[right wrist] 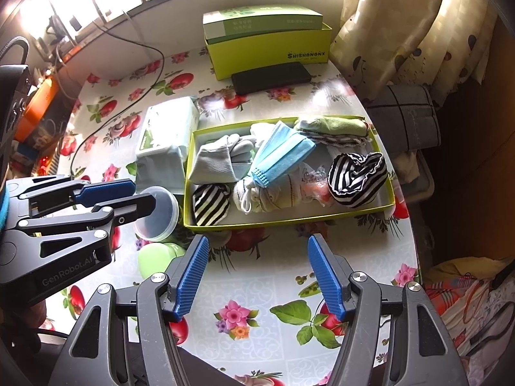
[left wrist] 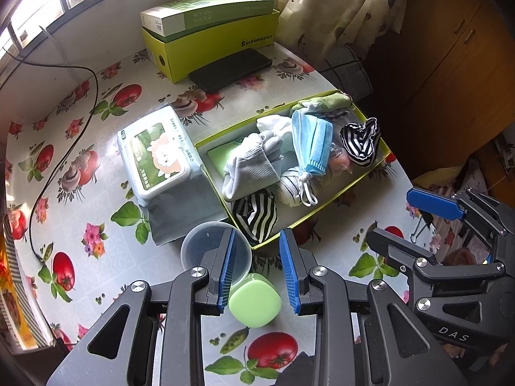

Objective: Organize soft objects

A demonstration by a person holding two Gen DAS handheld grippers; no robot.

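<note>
Left gripper (left wrist: 256, 241): fingers apart, gripping nothing. A green soft block (left wrist: 255, 300) lies on the table between its finger bases; a clear plastic cup (left wrist: 215, 251) sits behind the left finger. Ahead of the fingertips stands the shallow green tray (left wrist: 322, 212), holding socks, a blue face mask (left wrist: 311, 143) and striped cloths.

Right gripper (right wrist: 257, 244): fingers wide apart, nothing between them. The tray (right wrist: 289, 220) lies just beyond its fingertips.
</note>
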